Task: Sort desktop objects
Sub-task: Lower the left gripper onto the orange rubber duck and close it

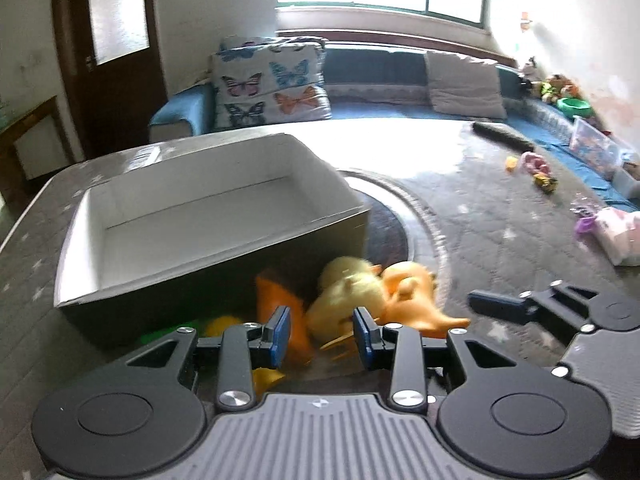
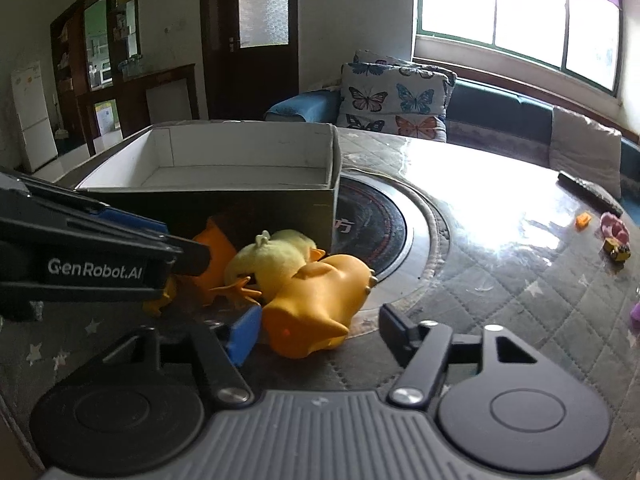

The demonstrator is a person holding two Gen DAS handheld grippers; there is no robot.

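a pale yellow plush duck [image 1: 348,292] lies on its side on the quilted table cover [image 1: 500,240], just in front of the near wall of an open box [image 1: 208,216] with white inner walls, and pressed against an orange rubber toy [image 1: 412,300] that lies on its right. in the right wrist view the same duck [image 2: 276,260] shows its orange webbed feet toward the camera, with the rubber toy [image 2: 316,308] nearer and lower, touching it. another orange piece [image 1: 280,312] leans against the box wall to the duck's left, and something yellow and green lies lower left, partly hidden behind the left gripper [image 1: 322,334]. that gripper is low over the table with its jaws parted, blue pads facing each other, and the duck's lower body sits just ahead of the gap between them, not clamped. the right gripper [image 2: 320,334] is spread wide, its blue-padded finger just beside the rubber toy's left flank and the other finger well off to the right, so the toy sits in the opening without being squeezed. farther out on the table, well apart from the pile, lie a small orange block [image 2: 583,219], a pink toy [image 2: 614,227] and a little yellow vehicle [image 2: 618,250]. behind the table runs a blue sofa with a butterfly cushion [image 2: 396,96] under a bright window [image 2: 516,20].
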